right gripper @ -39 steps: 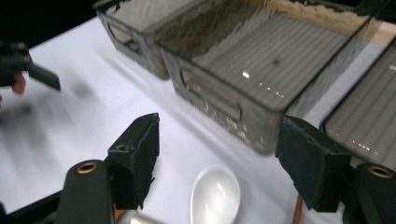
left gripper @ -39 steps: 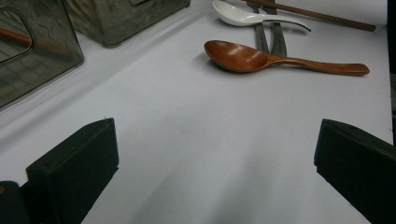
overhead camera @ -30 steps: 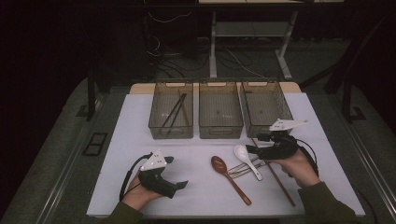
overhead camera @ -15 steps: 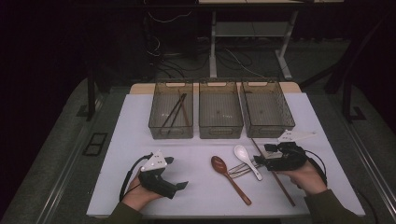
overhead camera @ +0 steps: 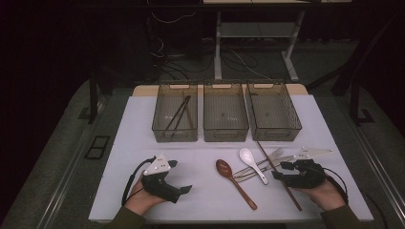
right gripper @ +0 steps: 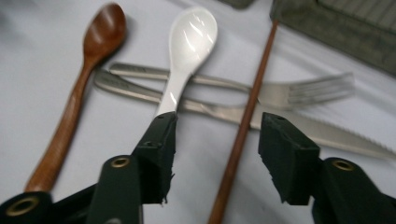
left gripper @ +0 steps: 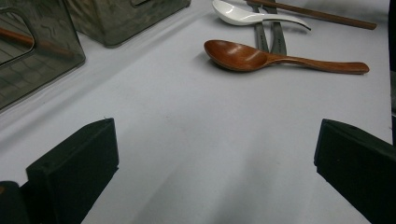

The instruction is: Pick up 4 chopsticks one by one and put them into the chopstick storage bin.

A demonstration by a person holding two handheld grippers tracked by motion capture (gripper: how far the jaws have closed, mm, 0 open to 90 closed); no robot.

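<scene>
Between the right gripper's [right gripper: 215, 154] closing jaws lies one chopstick [right gripper: 243, 126], unpinched; the left gripper's [left gripper: 215, 177] jaws are spread.

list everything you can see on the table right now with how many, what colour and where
bins: three, clear grey, in a row at the table's far side
chopsticks in bin: two, dark, leaning in the left bin
wooden spoon: one, brown, centre front
white spoon: one, white, lying across the metal cutlery
fork: one, silver, under the loose chopstick
knife: one, silver, beside the fork
loose chopstick: one, brown, between the right tool's jaws
table: one, white top
left tool: one, black, open, front left
right tool: one, black, jaws just been closing, not yet pressing the loose chopstick
</scene>
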